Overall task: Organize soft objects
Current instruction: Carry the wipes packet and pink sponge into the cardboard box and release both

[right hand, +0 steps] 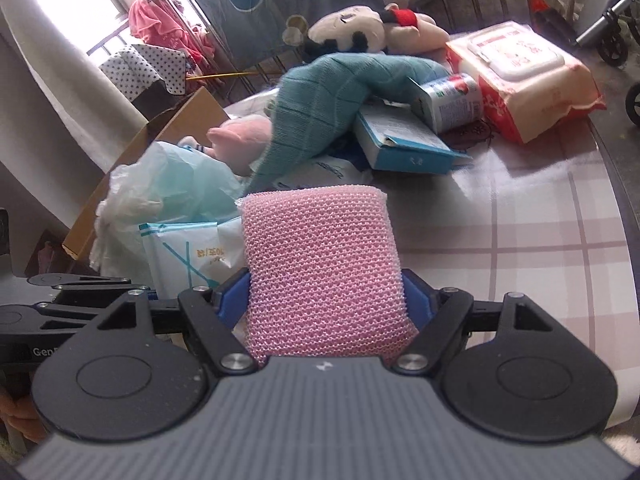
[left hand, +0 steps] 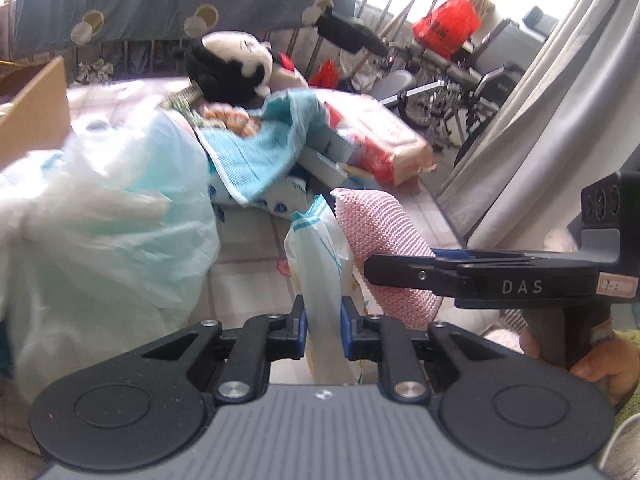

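Note:
My right gripper is shut on a pink mesh sponge, held above the checked tablecloth; the sponge also shows in the left wrist view, with the right gripper clamped across it. My left gripper is shut on a white plastic packet with teal lines, which stands just left of the sponge. Behind lie a teal towel, a black-and-white plush toy and a pink plush.
A crumpled pale plastic bag fills the left. A cardboard box stands at the far left. A wet-wipes pack, a tin can and a blue carton lie at the back right. The table edge curves on the right.

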